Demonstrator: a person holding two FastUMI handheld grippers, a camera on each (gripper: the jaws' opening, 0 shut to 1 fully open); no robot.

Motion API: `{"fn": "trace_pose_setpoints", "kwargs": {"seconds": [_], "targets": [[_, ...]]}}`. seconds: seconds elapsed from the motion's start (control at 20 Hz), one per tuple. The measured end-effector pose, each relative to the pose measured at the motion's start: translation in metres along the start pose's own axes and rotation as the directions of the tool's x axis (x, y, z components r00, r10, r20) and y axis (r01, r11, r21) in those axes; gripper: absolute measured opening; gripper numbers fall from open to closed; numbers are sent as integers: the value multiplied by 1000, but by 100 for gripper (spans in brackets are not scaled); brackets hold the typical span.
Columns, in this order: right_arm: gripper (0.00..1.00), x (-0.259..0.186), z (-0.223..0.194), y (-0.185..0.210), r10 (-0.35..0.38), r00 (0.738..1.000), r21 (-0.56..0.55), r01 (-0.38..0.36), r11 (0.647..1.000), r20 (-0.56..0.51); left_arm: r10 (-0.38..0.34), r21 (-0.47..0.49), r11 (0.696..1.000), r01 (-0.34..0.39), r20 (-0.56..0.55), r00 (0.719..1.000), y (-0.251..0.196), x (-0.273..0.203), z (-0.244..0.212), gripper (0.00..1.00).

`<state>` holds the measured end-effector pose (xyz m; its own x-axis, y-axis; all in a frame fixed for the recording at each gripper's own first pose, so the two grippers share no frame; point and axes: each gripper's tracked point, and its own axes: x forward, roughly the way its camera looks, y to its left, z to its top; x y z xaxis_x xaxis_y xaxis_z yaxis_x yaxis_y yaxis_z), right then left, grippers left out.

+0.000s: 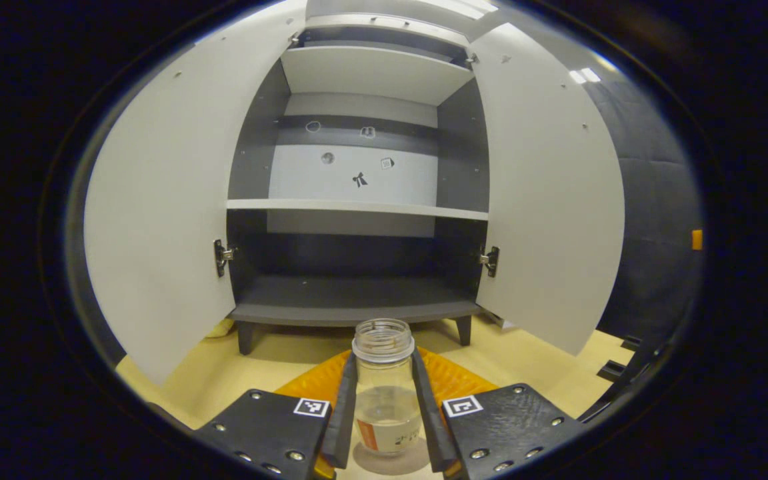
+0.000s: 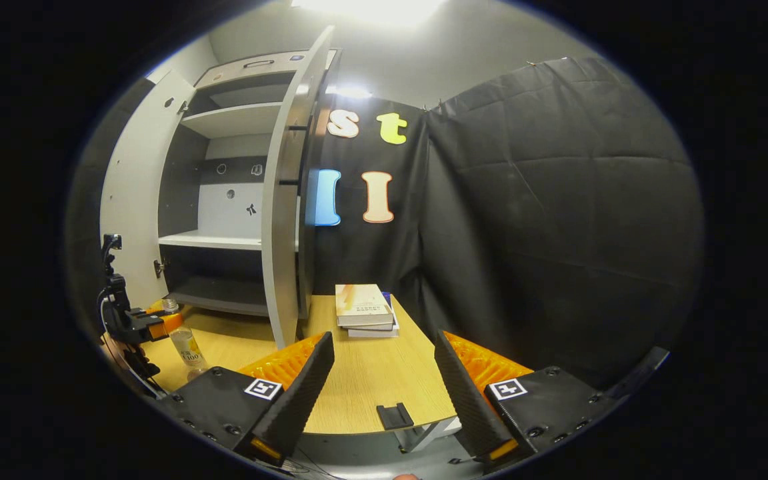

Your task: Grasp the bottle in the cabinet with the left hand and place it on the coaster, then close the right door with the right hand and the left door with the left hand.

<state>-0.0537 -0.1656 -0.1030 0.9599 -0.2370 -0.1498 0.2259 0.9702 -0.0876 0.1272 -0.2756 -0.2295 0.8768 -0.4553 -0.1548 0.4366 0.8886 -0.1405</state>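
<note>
Clear plastic, the bottle [image 1: 384,390] stood upright on the round coaster [image 1: 391,460] on the desk [image 1: 531,353], the left tongs [image 1: 384,427] clamped on its sides to steady it — the right tongs [image 2: 384,393] gaped empty, both cabinet [image 1: 357,200] doors open.

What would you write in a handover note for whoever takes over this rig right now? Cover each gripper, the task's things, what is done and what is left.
Left gripper: shut on the clear bottle, held upright over the round coaster; contact unclear.
Right gripper: open, holding nothing, above the wooden table.
Cabinet: left door and right door both open.
Done: bottle out of the cabinet.
Left: release the bottle on the coaster, close the right door, then the left.
</note>
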Motion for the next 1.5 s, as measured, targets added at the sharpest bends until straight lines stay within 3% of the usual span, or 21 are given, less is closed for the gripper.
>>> {"fn": "trace_pose_setpoints", "kwargs": {"seconds": [0.4,0.8,0.9,1.05,1.5], "targets": [[95,5,6,3,19,1000,-27,-20,999,-1,23,-6,1000,-23,-25,999,1,-6,-26,45],[95,8,8,5,31,1000,-20,-31,999,1,34,24,999,-33,-36,999,-9,-16,-32,49],[97,9,10,6,35,999,-8,-35,999,6,45,33,998,-44,-36,998,-8,-18,-31,74],[95,11,13,5,39,999,2,-39,999,11,60,37,998,-59,-26,998,-6,-24,-22,85],[97,26,51,7,93,994,61,-96,994,48,98,55,993,-101,49,994,-6,-67,51,86]]}}
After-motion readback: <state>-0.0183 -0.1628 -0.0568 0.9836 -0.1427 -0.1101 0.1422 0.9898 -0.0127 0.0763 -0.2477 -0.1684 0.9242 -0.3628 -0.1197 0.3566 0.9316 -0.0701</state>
